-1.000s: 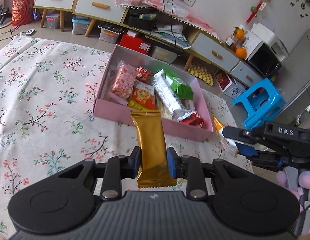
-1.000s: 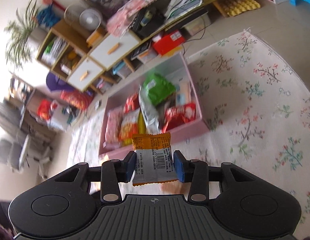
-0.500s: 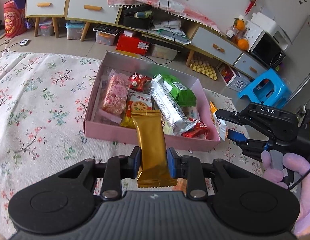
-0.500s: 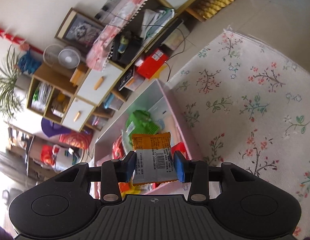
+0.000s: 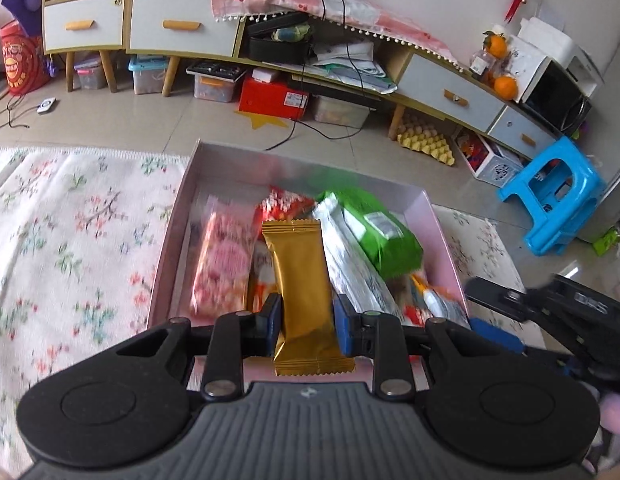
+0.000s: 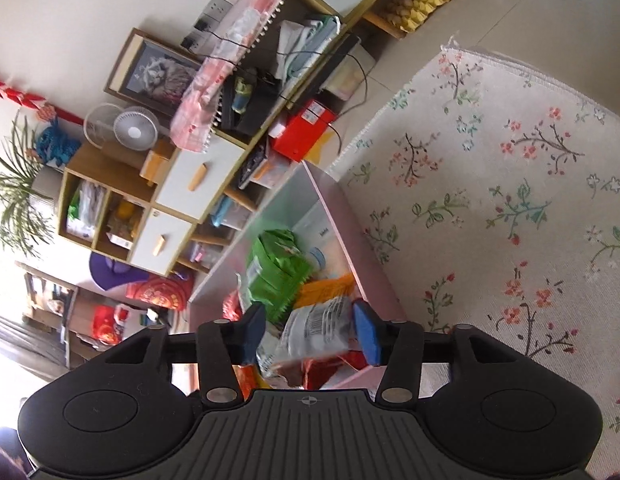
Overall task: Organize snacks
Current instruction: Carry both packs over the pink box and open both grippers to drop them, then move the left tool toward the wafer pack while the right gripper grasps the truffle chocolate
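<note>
My left gripper (image 5: 305, 322) is shut on a gold snack bar (image 5: 299, 280) and holds it upright over the near part of the pink box (image 5: 169, 240). The box holds several snacks, among them a green bag (image 5: 384, 236) and a pink packet (image 5: 221, 268). My right gripper (image 6: 310, 334) is open above the box's right end (image 6: 374, 280). The orange-and-white packet (image 6: 318, 328) lies loose between its fingers, dropping among the snacks, next to the green bag (image 6: 275, 272). The right gripper also shows at the right of the left wrist view (image 5: 494, 316).
The box sits on a floral cloth (image 5: 69, 248), which also shows in the right wrist view (image 6: 510, 208). Beyond it are a low cabinet with drawers (image 5: 181, 28), a red box (image 5: 273, 96) on the floor and a blue stool (image 5: 558, 196).
My right gripper has opened and let go of the orange-and-white packet over the box. My left gripper has carried the gold bar forward, from before the box's front wall to above it.
</note>
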Available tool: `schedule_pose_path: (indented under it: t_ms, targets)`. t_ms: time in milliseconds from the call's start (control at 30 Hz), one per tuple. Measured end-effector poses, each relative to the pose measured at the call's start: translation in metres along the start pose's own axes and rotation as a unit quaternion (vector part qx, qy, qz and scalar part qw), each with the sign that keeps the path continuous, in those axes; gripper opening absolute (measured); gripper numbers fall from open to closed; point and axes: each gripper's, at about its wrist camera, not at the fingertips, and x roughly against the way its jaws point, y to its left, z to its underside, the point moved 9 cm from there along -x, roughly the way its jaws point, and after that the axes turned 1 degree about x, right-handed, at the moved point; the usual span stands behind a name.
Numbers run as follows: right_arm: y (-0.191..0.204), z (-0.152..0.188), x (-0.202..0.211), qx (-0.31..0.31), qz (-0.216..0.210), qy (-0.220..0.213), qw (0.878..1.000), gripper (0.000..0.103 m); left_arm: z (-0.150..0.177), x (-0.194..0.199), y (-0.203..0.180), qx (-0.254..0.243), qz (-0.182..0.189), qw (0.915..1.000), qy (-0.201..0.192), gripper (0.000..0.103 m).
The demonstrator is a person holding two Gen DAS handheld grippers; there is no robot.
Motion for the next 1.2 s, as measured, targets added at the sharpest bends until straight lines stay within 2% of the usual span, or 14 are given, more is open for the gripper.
schedule_pose_path:
  t_ms: [67, 100, 433, 500, 567, 700, 767, 900, 1033, 1200]
  targets:
    - [0.002, -0.003, 0.004, 0.002, -0.006, -0.006, 1.000, 0.063, -0.006, -0.006, -0.001, -0.003, -0.007, 1.0000, -0.003, 0.026]
    - [0.004, -0.004, 0.007, 0.003, -0.008, -0.010, 1.000, 0.065, -0.008, -0.009, 0.000, -0.003, -0.010, 0.9999, -0.003, 0.026]
    - [0.018, -0.002, 0.016, 0.056, 0.001, 0.002, 0.998, 0.075, -0.023, -0.031, 0.003, 0.002, -0.033, 0.9994, -0.009, 0.027]
    - [0.020, -0.001, 0.019, 0.066, 0.004, 0.004, 0.998, 0.078, -0.024, -0.030, 0.002, -0.002, -0.036, 0.9992, -0.018, 0.033]
    - [0.021, 0.001, 0.021, 0.075, 0.006, 0.006, 0.997, 0.079, -0.023, -0.029, 0.000, -0.009, -0.037, 0.9991, -0.020, 0.047]
    - [0.024, 0.003, 0.025, 0.093, 0.010, 0.012, 0.996, 0.081, -0.018, -0.025, -0.001, -0.016, -0.041, 0.9989, -0.017, 0.056]
    - [0.026, 0.005, 0.028, 0.100, 0.014, 0.015, 0.995, 0.083, -0.016, -0.021, -0.001, -0.017, -0.043, 0.9988, -0.016, 0.065]
    - [0.032, 0.009, 0.036, 0.116, 0.016, 0.023, 0.993, 0.086, -0.011, -0.010, -0.003, -0.024, -0.044, 0.9986, -0.014, 0.075]
    - [0.041, 0.013, 0.047, 0.137, 0.011, 0.027, 0.990, 0.088, -0.005, 0.005, -0.006, -0.034, -0.041, 0.9984, -0.017, 0.089]
    - [0.052, 0.025, 0.066, 0.170, 0.012, 0.031, 0.985, 0.090, 0.010, 0.026, -0.008, -0.057, -0.042, 0.9974, -0.014, 0.098]
